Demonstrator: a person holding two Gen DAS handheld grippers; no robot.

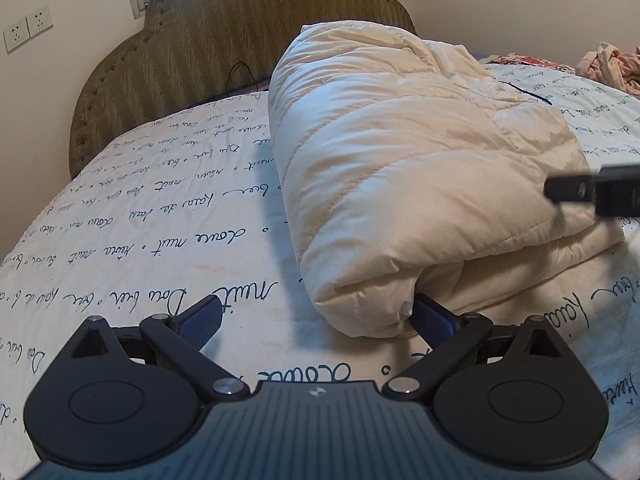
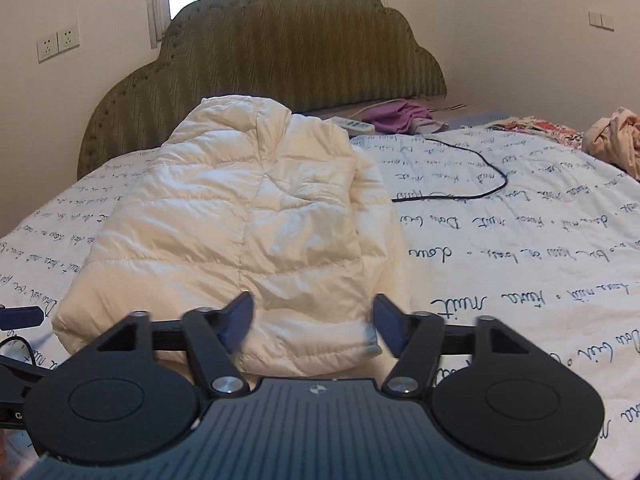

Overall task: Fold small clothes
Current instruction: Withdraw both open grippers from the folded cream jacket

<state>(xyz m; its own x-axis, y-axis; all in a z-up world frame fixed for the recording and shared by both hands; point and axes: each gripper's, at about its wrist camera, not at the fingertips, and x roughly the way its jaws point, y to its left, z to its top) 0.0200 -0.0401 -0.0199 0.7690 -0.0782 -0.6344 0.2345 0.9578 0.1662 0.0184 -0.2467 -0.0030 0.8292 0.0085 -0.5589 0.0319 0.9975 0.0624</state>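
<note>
Cream quilted puffer jacket (image 2: 240,216), already folded into a thick bundle, lies on the bed (image 2: 520,240), its long axis running from the foot edge toward the headboard (image 2: 280,48). Both tools sit at the bundle's near end. The left hand-held gripper (image 1: 316,320) is open, its right finger touching the rolled near-left corner, its left finger over bare bedspread. The right hand-held gripper (image 2: 314,324) is open too, its fingers straddling the near hem, seemingly gripping nothing. The right one looks better centred on the hem; any next fold would likely travel straight ahead toward the headboard.
</note>
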